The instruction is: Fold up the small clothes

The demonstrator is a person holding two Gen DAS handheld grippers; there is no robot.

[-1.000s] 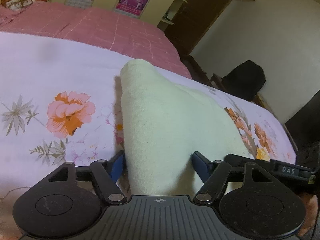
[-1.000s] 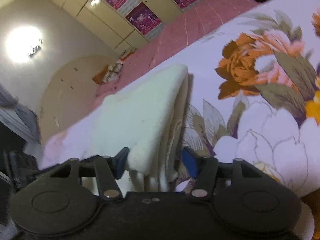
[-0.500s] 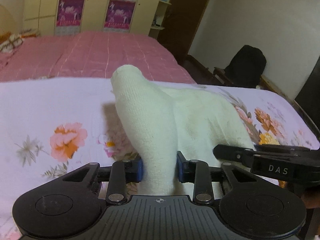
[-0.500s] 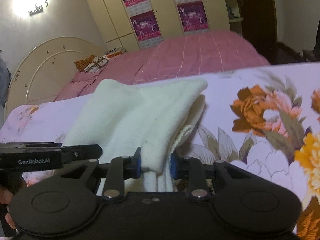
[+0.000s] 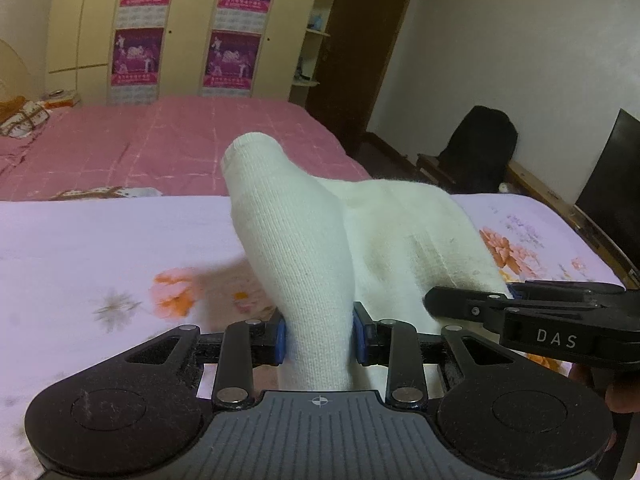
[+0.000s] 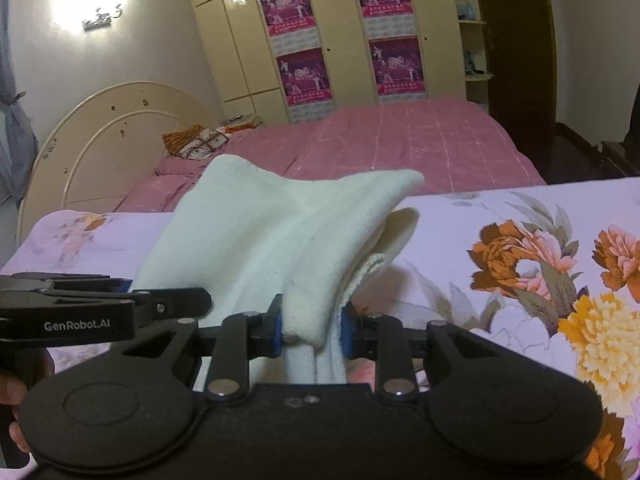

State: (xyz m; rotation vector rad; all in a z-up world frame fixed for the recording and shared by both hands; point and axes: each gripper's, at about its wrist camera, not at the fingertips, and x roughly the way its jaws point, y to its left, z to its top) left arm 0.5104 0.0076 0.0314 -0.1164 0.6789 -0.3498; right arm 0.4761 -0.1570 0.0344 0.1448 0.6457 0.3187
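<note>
A small cream knitted garment point(image 5: 304, 248) is held up off the floral sheet point(image 5: 100, 248). My left gripper point(image 5: 319, 338) is shut on its near left corner, the cloth bunched between the blue pads. My right gripper point(image 6: 312, 330) is shut on the near right edge of the same garment point(image 6: 280, 236), gripping several folded layers. The two grippers sit side by side: the right one shows at the right of the left wrist view point(image 5: 532, 320), the left one at the left of the right wrist view point(image 6: 80, 312). The garment's far end droops onto the sheet.
The lilac floral sheet point(image 6: 520, 248) covers the work surface. Behind it is a pink bed point(image 5: 180, 144), a wardrobe with purple posters point(image 5: 180, 28), a headboard point(image 6: 112, 140), and a black chair point(image 5: 476, 144) at the right wall.
Both grippers closed on the garment's near edge and lifted it. The cloth now stands higher off the sheet, and both views tilted up to level.
</note>
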